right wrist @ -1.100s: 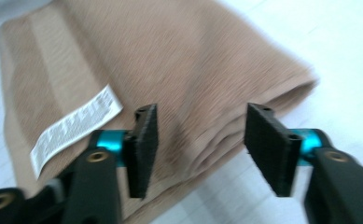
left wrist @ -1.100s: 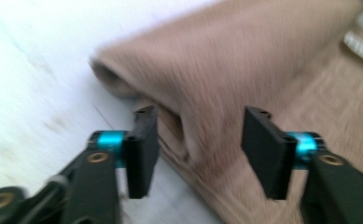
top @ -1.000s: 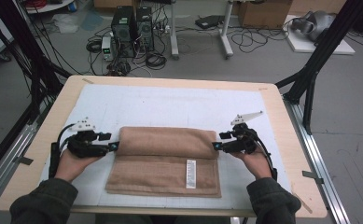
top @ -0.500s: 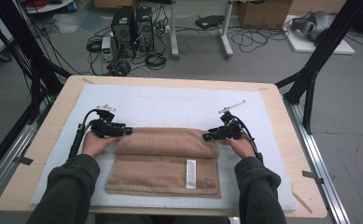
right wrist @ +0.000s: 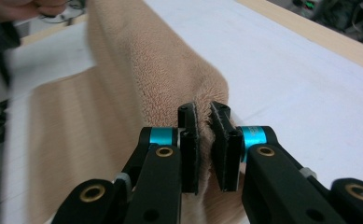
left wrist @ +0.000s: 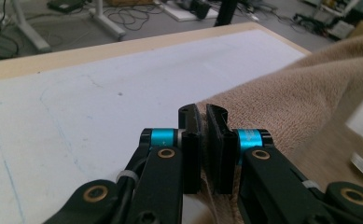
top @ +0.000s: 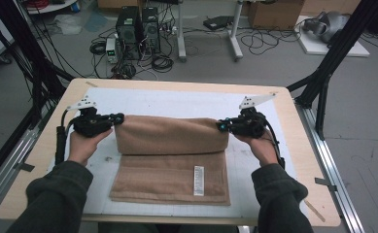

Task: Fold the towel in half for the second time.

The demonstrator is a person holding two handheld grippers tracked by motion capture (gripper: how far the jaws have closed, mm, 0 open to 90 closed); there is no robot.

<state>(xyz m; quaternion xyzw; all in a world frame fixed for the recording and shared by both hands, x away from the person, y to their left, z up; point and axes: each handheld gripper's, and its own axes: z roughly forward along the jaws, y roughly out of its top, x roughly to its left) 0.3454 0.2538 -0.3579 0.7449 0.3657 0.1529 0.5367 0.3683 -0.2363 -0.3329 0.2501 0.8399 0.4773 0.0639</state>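
A tan towel (top: 169,167) with a white label (top: 198,180) lies on the white mat (top: 177,103). Its far edge is raised off the mat as a bulging fold (top: 172,136). My left gripper (top: 120,117) holds the fold's left end and my right gripper (top: 219,126) its right end. Both pairs of jaws have just been closing with the cloth between them. In the left gripper view, the left gripper (left wrist: 201,116) pinches the towel (left wrist: 291,98) at its corner. In the right gripper view, the right gripper (right wrist: 205,114) presses on a pleat of the towel (right wrist: 137,60).
The mat covers a wooden table (top: 288,116) with metal rails along both sides. Black frame posts (top: 332,53) stand at the far corners. Computer towers (top: 138,26) and cables sit on the floor beyond the far edge.
Both grippers closed on the towel's far corners and rose, so the far edge now hangs lifted between them while the near part stays flat.
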